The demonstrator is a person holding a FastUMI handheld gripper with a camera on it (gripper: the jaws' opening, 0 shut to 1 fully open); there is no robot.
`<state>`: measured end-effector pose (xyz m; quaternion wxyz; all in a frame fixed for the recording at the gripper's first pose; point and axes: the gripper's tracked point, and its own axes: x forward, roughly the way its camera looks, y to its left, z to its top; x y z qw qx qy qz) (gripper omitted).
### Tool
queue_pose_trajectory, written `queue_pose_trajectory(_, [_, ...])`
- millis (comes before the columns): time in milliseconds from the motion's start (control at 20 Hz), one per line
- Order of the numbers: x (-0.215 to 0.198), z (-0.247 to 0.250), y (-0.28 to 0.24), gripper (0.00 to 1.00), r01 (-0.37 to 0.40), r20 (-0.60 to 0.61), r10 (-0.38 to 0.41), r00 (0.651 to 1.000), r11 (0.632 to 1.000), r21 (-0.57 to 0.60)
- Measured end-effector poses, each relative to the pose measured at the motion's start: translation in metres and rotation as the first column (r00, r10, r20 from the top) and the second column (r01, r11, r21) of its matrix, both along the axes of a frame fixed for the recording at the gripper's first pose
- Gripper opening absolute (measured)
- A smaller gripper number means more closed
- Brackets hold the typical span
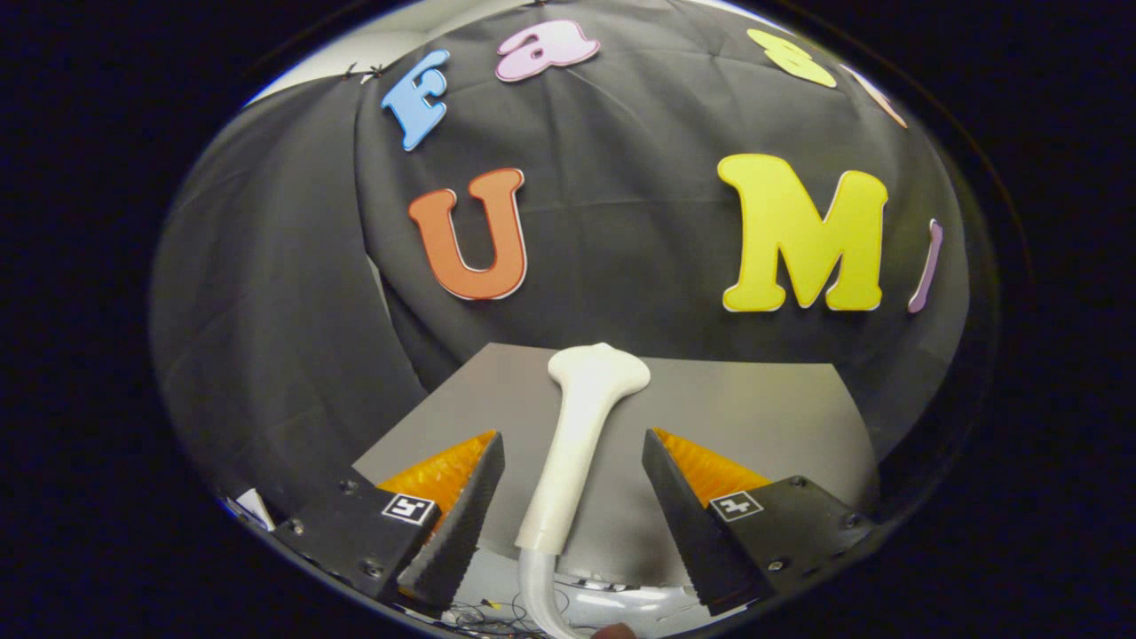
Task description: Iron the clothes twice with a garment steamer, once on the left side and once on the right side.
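A white garment steamer lies lengthwise between my fingers, over a grey tabletop. Its flared head points away from me, just beyond the fingertips. Its slim handle runs back toward me and ends in a pale hose that curls away underneath. My gripper is open, with one black finger on each side of the handle. There is a gap on both sides, so neither pad touches the handle.
The grey tabletop reaches to the black cloth wall close behind the steamer's head. Below the table's near edge lie a white surface and some thin cables. Bare table lies to the right of the steamer.
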<state>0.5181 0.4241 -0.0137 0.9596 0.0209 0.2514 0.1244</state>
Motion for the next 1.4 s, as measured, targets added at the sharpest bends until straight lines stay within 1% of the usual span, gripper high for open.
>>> queue_pose_trajectory(100, [0.015, -0.009, 0.006, 0.96, 0.037, -0.012, -0.037, 0.999, 0.999, 0.003])
queue_pose_trajectory(350, [0.039, -0.032, 0.002, 0.88, 0.099, -0.010, -0.101, 0.995, 0.987, -0.128])
queue_pose_trajectory(500, [0.041, -0.045, 0.002, 0.86, 0.094, -0.039, -0.101, 0.994, 0.984, -0.151])
queue_pose_trajectory(550, [0.043, -0.049, 0.001, 0.84, 0.099, -0.046, -0.107, 0.993, 0.983, -0.156])
queue_pose_trajectory(700, [0.046, -0.057, 0.001, 0.78, 0.103, -0.072, -0.114, 0.991, 0.984, -0.146])
queue_pose_trajectory(800, [0.040, -0.064, 0.005, 0.75, 0.094, -0.117, -0.110, 0.987, 0.987, -0.131])
queue_pose_trajectory(900, [0.042, -0.065, 0.009, 0.73, 0.090, -0.124, -0.105, 0.987, 0.989, -0.121])
queue_pose_trajectory(950, [0.042, -0.064, 0.009, 0.67, 0.094, -0.118, -0.109, 0.987, 0.987, -0.130])
queue_pose_trajectory(1000, [0.042, -0.064, 0.012, 0.63, 0.086, -0.121, -0.101, 0.988, 0.988, -0.129])
queue_pose_trajectory(1150, [0.041, -0.065, 0.016, 0.46, 0.101, -0.134, -0.115, 0.984, 0.989, -0.107])
queue_pose_trajectory(1300, [0.040, -0.063, 0.019, 0.42, 0.102, -0.164, -0.111, 0.980, 0.993, -0.064])
queue_pose_trajectory(1400, [0.037, -0.058, 0.023, 0.36, 0.085, -0.184, -0.084, 0.979, 0.996, -0.006])
